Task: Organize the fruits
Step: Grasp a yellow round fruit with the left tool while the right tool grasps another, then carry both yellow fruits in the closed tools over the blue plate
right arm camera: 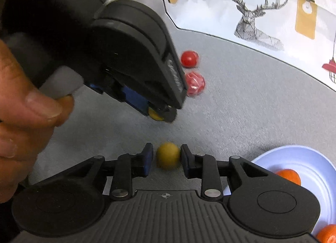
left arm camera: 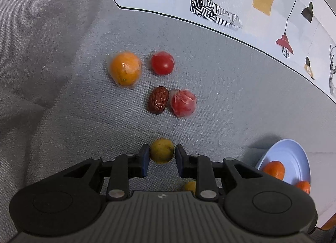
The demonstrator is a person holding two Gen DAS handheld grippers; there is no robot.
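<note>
My left gripper (left arm camera: 162,154) has its jaws around a small yellow-green fruit (left arm camera: 161,151) on the grey cloth, the pads close to or touching it. The right wrist view shows that gripper (right arm camera: 156,114) from the side over the same fruit. My right gripper (right arm camera: 167,156) brackets a second yellow fruit (right arm camera: 168,155), with a small gap on the left pad side. Ahead lie a wrapped orange (left arm camera: 125,68), a red tomato (left arm camera: 162,63), a brown date (left arm camera: 158,100) and a wrapped red fruit (left arm camera: 183,103). A blue plate (right arm camera: 310,159) holds two oranges (right arm camera: 288,176).
A white patterned cloth with deer and lamps (left arm camera: 231,1) borders the grey cloth at the back. The plate (left arm camera: 294,152) sits at the right. Another small yellow fruit (left arm camera: 190,186) shows under my left gripper. A hand (right arm camera: 21,116) holds the left gripper.
</note>
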